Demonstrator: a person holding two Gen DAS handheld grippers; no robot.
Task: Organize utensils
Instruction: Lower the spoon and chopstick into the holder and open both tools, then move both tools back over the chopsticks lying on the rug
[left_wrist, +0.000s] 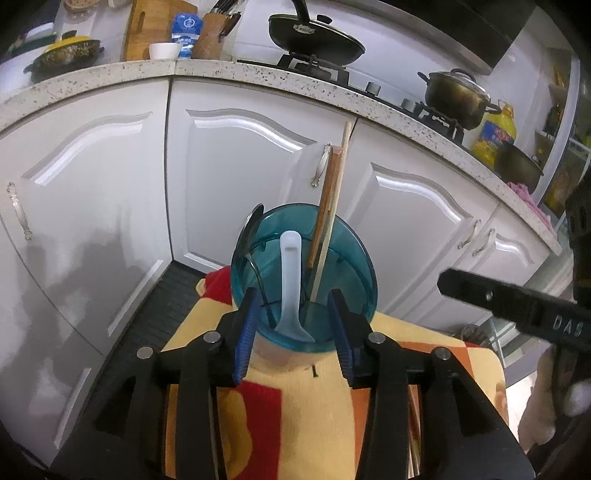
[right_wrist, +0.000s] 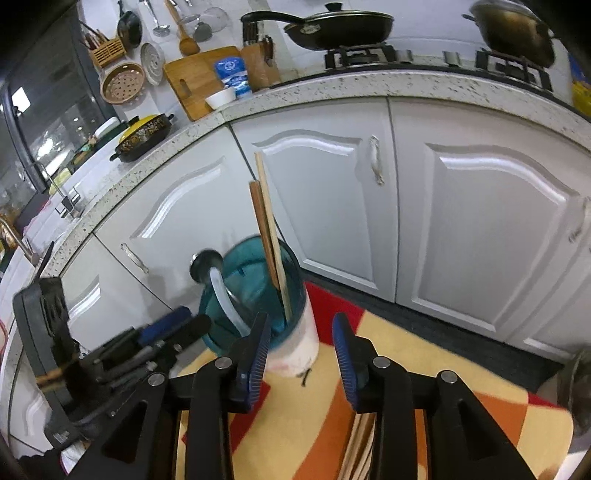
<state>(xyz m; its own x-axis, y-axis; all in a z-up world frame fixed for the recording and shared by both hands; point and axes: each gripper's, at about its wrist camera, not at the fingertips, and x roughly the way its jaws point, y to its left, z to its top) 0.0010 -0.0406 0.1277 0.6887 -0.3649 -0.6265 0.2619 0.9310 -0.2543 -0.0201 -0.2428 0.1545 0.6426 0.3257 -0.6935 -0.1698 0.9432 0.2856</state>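
Blue-green and see-through, the cup (left_wrist: 303, 280) stands on the bright red, orange and yellow cloth (left_wrist: 295, 413), in front of the white cupboard doors (left_wrist: 258, 177). Inside it you can see a white spoon (left_wrist: 291, 280), 2 wooden chopsticks (left_wrist: 328, 206) leaning up and out, and a dark ladle (left_wrist: 251, 225) at the rim. Your left gripper (left_wrist: 295, 325) is open, its blue pads on both sides of the cup's near edge, not squeezing. Your right gripper (right_wrist: 301, 350) is open too, holding nothing, just beside the cup.
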